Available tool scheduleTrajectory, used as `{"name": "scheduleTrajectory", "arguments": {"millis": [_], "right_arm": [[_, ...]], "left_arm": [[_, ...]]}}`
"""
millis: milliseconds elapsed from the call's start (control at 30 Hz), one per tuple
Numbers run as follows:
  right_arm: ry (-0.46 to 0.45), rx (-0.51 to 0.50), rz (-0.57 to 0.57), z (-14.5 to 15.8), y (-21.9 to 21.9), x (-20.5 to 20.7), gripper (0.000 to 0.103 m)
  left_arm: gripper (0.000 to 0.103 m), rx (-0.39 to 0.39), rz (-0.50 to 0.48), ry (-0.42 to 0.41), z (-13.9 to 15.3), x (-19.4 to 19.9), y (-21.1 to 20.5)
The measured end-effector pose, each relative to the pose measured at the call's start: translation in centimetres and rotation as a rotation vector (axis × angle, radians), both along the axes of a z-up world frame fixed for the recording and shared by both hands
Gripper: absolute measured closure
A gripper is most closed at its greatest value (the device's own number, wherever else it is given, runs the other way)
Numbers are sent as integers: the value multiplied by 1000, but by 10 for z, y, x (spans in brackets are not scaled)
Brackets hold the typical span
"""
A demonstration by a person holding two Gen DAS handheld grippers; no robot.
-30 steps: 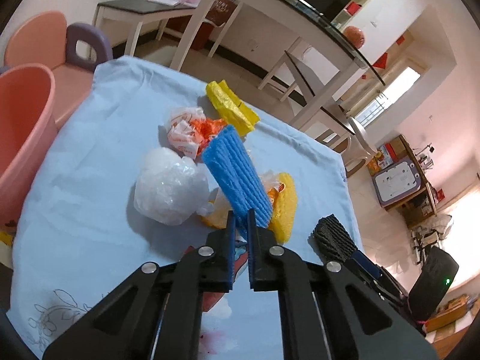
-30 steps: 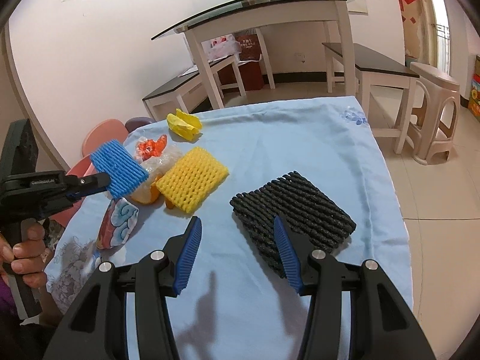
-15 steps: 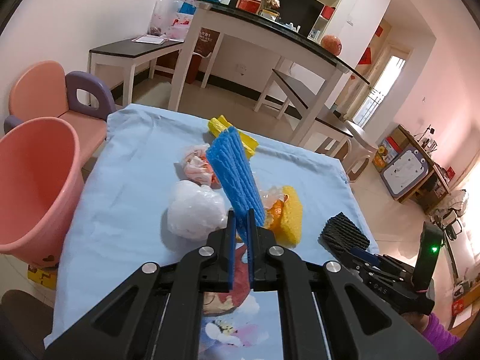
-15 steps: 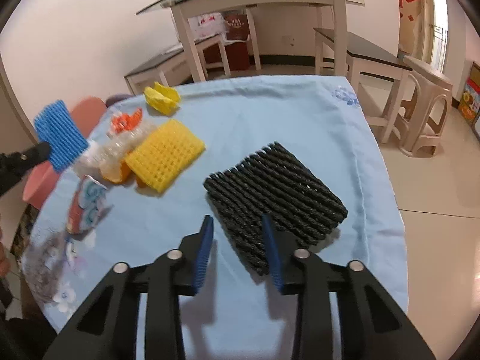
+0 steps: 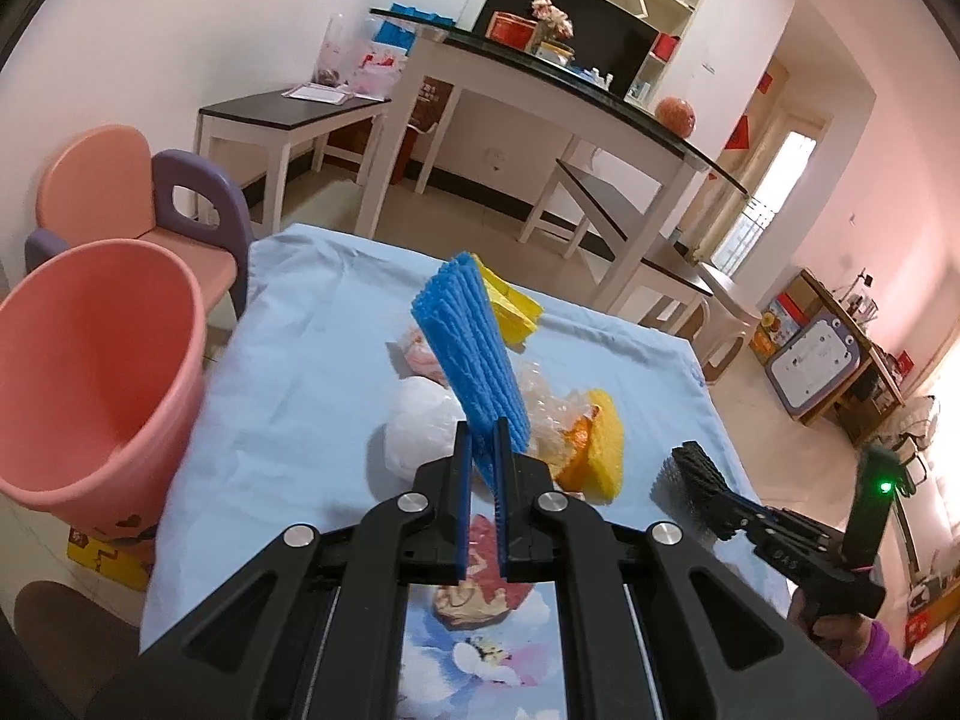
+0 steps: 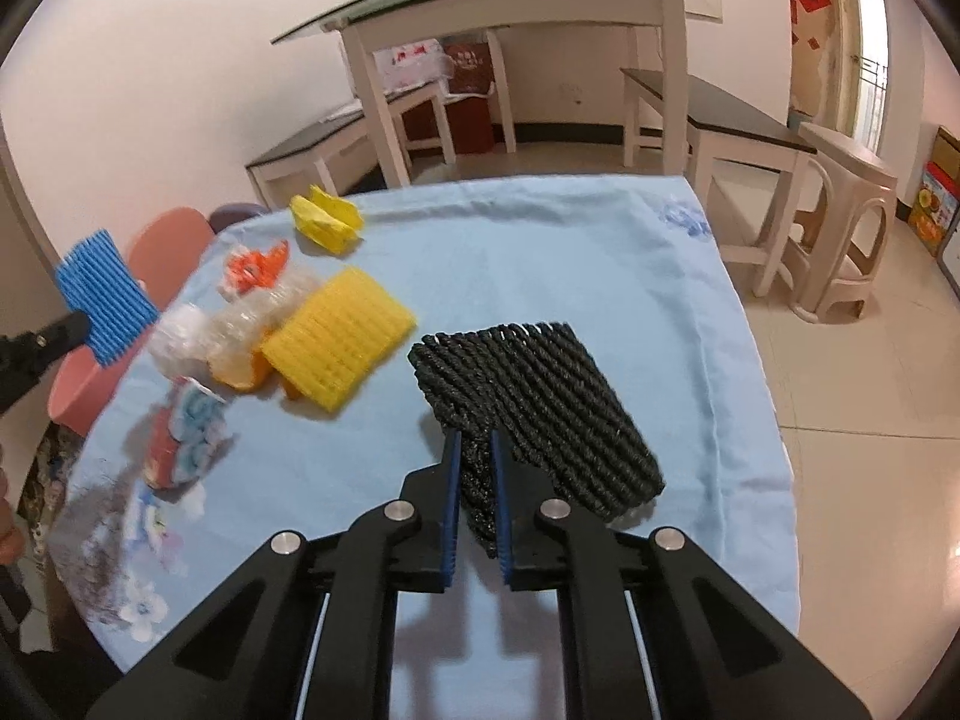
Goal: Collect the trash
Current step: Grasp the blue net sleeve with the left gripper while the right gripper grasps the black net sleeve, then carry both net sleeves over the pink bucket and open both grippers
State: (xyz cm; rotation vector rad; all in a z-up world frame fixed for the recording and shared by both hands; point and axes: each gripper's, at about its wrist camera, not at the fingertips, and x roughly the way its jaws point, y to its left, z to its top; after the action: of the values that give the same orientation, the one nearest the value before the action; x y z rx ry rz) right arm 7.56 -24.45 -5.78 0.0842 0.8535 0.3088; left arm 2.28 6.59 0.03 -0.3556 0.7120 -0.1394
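Pink plastic marks the far left, where a bucket (image 5: 90,372) stands beside the table (image 5: 288,396) with its pale blue cloth. Right of it, the left hand-held gripper (image 5: 482,450) is clamped on the near edge of a blue foam net (image 5: 471,354), which stands up off the table. Behind and beside the net lie a white crumpled bag (image 5: 420,426), clear wrapping, a yellow foam net (image 6: 339,339) and, farther off, a folded yellow wrapper (image 6: 327,216). At the right, the right hand-held gripper (image 6: 477,468) has just been closing and now pinches the near corner of a black foam net (image 6: 534,396) lying on the cloth.
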Motion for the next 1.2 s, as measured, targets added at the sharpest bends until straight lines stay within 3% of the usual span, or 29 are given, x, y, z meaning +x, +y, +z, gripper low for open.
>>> {"name": "scheduleTrajectory", "arguments": {"millis": [267,700,1200], "right_arm": [[-66,84,76,34,30,5,94],[-109,158,365,73,144,19,94],[-16,323,613,91,286,29,94]], "left_arm": [[97,12,72,-20,1,-14,26],[97,53,246,-53,4,-46,83],[97,99,424,-40,1,-77,141]]}}
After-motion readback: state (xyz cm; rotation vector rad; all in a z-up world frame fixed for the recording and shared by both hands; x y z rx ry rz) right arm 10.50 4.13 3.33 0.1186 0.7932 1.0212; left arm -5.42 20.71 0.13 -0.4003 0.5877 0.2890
